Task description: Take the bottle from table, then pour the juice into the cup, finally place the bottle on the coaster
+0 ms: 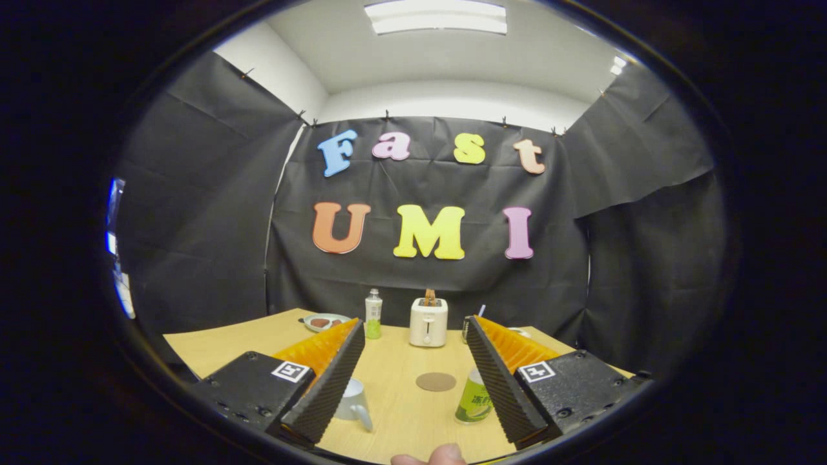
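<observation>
My gripper (414, 332) is open, its fingers spread wide above the wooden table (400, 420) with nothing between them. A green-labelled bottle (473, 402) stands close by on the table, partly hidden behind the right finger (501, 381). A pale mug (354, 403) stands partly behind the left finger (326, 381), its handle toward me. Between the two, slightly farther off, lies a round brown coaster (436, 382). A second, clear bottle with green liquid (373, 314) stands far back, beyond the left fingertip.
A white toaster (428, 321) stands at the back of the table, straight ahead. A plate with food (324, 321) lies left of the far bottle. A dark container (466, 328) peeks out by the right fingertip. A person's fingertip (431, 457) shows below.
</observation>
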Demonstrator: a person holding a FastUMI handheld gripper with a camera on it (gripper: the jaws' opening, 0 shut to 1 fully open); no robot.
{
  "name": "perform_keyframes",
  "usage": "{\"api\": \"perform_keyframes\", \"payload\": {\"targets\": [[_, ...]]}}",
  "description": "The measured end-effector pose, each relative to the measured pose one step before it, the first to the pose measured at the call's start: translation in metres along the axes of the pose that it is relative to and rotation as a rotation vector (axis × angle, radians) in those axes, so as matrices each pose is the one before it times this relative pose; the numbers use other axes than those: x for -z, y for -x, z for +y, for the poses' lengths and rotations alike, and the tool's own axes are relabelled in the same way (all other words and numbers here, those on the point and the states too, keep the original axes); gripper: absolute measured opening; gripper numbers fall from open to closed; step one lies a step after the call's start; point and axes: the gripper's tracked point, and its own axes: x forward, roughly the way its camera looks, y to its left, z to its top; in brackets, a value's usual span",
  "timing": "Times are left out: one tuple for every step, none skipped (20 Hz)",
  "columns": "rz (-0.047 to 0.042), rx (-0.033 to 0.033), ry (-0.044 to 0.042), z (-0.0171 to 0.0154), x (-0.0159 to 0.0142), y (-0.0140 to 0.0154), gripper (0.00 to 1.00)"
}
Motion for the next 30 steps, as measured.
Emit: {"api": "perform_keyframes", "payload": {"targets": [[0.00224, -0.00049, 0.00208, -0.00261, -0.00041, -0.00057, 1.0], [-0.0027, -0.00187, 0.00079, -0.00289, -0.00121, -0.00025, 1.0], [0.00209, -0.00232, 0.0026, -0.00229, -0.00012, -0.00008, 1.0], [0.004, 0.00068, 0.0052, -0.00358, 0.00122, 0.00014, 1.0], [0.00187, 0.00037, 0.00334, -0.00339, 0.0017, -0.00105, 1.0], [0.00383, 0.0011, 0.00265, -0.00285, 0.00099, -0.00014, 1.0], [0.00322, 0.00121, 0.00083, -0.00449, 0.00157, 0.00057, 1.0], [0.00282, 0.00034, 0.00112, -0.00364, 0.00093, 0.0001, 1.0], [0.00136, -0.00103, 0.00395, -0.00341, 0.00105, 0.001, 1.0], [-0.00146, -0.00457, 0.00285, -0.0022, 0.00092, 0.00041, 1.0], [-0.0005, -0.00595, 0.00121, -0.00268, 0.00186, 0.00187, 1.0], [0.00023, -0.00742, -0.00064, -0.0024, 0.0016, 0.00175, 1.0], [-0.00135, -0.00441, 0.00617, -0.00227, 0.00232, 0.00023, 1.0], [-0.00266, -0.00296, 0.00428, -0.00409, 0.00157, 0.00097, 1.0], [0.00376, -0.00352, 0.00001, -0.00302, 0.00352, 0.00016, 1.0], [0.00481, -0.00357, -0.00265, -0.00398, 0.00355, 0.00143, 1.0], [0.00248, -0.00495, -0.00428, -0.00402, 0.00324, 0.00072, 1.0], [-0.00227, -0.01583, -0.00249, -0.00236, 0.00223, 0.00178, 1.0], [-0.00005, -0.01469, 0.00099, -0.00124, 0.0044, 0.0028, 1.0], [0.00848, -0.00063, 0.00211, -0.00601, 0.00684, 0.00124, 1.0], [0.0125, 0.00201, -0.00167, -0.00762, 0.00846, -0.00034, 1.0], [0.01723, 0.00379, -0.00327, -0.00683, 0.00837, 0.00029, 1.0], [0.01585, -0.0004, -0.00006, -0.00405, 0.00854, -0.00063, 1.0], [0.01101, -0.00445, 0.00382, -0.00402, 0.00689, -0.00027, 1.0], [0.00923, -0.008, 0.00454, -0.00162, 0.00677, 0.00006, 1.0], [0.0111, 0.00118, 0.00211, -0.00394, 0.00594, -0.00075, 1.0], [0.00243, 0.00154, -0.00255, -0.00606, 0.00654, -0.00147, 1.0], [0.00892, -0.00715, -0.00689, -0.00298, 0.00652, -0.00339, 1.0], [0.01286, -0.00461, -0.0058, -0.0023, 0.00862, -0.00488, 1.0], [0.01613, 0.00128, -0.00728, -0.00469, 0.00722, -0.00527, 1.0]]}}
